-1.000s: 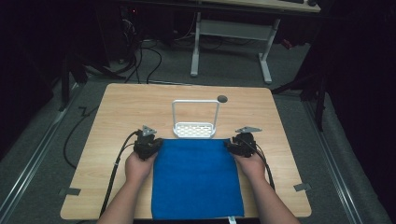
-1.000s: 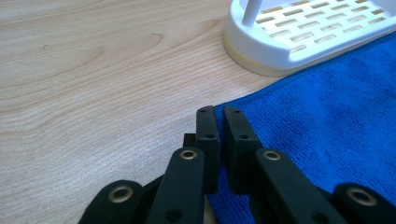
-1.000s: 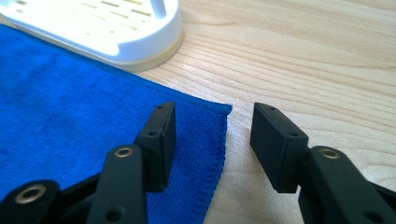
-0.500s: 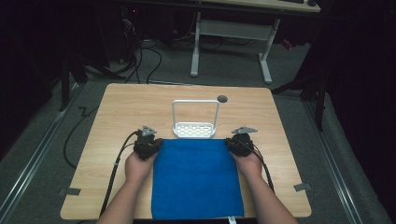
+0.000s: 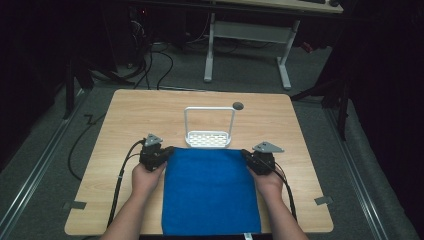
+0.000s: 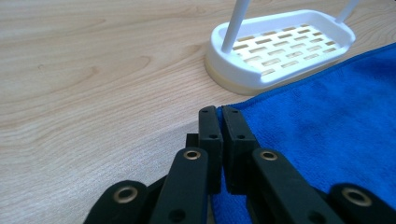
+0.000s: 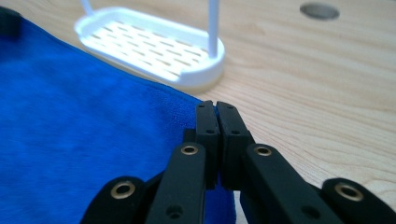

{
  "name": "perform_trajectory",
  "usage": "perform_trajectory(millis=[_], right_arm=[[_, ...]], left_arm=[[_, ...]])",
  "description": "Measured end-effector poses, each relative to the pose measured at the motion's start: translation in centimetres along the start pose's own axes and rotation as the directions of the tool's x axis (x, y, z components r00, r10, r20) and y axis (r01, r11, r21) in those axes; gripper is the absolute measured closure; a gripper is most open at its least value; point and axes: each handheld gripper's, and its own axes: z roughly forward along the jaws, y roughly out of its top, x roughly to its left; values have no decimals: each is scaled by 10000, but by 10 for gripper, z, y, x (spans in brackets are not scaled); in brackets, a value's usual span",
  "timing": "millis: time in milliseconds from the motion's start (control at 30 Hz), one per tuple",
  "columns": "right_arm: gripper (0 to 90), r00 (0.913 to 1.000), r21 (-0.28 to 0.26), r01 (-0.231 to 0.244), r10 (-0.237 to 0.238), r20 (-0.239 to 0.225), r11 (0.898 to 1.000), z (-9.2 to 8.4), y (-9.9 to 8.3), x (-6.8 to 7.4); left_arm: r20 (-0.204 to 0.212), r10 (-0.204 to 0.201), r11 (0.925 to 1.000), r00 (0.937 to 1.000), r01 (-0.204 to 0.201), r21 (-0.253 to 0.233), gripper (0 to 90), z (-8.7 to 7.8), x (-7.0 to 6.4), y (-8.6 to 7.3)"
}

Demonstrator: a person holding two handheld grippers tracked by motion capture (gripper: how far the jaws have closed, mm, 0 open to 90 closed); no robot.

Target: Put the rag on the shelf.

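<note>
High view is showing the left tool (image 5: 169, 151) and right tool (image 5: 246, 155) each pinching a far corner of the blue cloth (image 5: 210, 190), the right's jaws having just been closing.

Light fell evenly on the table (image 5: 150, 110) while its surroundings stayed dark, and the white rack (image 7: 154, 46) beyond the fingertips (image 7: 205, 116) blurred.

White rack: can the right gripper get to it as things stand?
Probably yes, but not freely: the right gripper is shut on the blue towel corner. The white rack stands close ahead, with bare table between.
</note>
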Motion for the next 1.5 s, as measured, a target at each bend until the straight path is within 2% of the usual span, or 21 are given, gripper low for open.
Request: perform_trajectory(millis=[33,67,200,233,267,300,433,633,933,1133,1200,1267,1333,1367,1500], right_arm=[[891,10000,-97,-22,21,-74,10000,-2,0,1],[890,9996,-197,182,-186,-209,9996,-9,3,6],[890,9995,-591,135,-152,-270,9982,-21,4,9],[890,9997,-755,90,-107,-232,9971,-24,5,9],[890,9996,-838,63,-85,-263,9965,-25,6,9],[890,9996,-929,-1,-24,-272,9957,-27,7,9],[890,9995,-1145,98,-133,-304,9934,-32,9,11],[890,9990,-1462,-94,28,-453,9892,-37,12,11],[890,9979,-1988,166,-286,-574,9799,-51,23,15],[890,9976,-2335,151,-304,-619,9722,-61,28,18],[891,9975,-2490,179,-345,-625,9683,-66,31,19],[891,9972,-2666,236,-416,-621,9635,-70,34,20],[891,9971,-2864,321,-504,-566,9576,-76,36,22],[891,9969,-2947,330,-524,-583,9550,-78,38,23],[891,9965,-3327,419,-633,-538,9421,-88,43,25]], left_arm=[[-25,211,9998,9998,-211,-69,877,-3,-5,0],[-42,391,9989,9992,-392,-265,877,-9,-11,1],[-136,604,9966,9981,-610,-552,876,-18,-20,4],[-210,769,9937,9968,-783,-802,875,-22,-24,4],[-210,769,9937,9968,-783,-802,875,-22,-24,4],[-329,866,9908,9957,-896,-1012,874,-27,-26,3],[-183,604,9881,9980,-624,-1403,871,-38,-29,5],[-241,644,9809,9976,-677,-1826,869,-54,-32,12],[-313,771,9700,9965,-823,-2286,869,-68,-37,19],[-321,993,9564,9945,-1043,-2726,869,-78,-44,26],[-322,1021,9547,9943,-1071,-2778,869,-80,-45,26],[-396,1129,9461,9928,-1196,-3011,869,-86,-48,29],[-402,1183,9411,9922,-1250,-3143,869,-90,-50,31],[-402,1183,9411,9922,-1250,-3143,869,-90,-50,31],[-529,1297,9255,9901,-1400,-3520,869,-102,-55,36]])
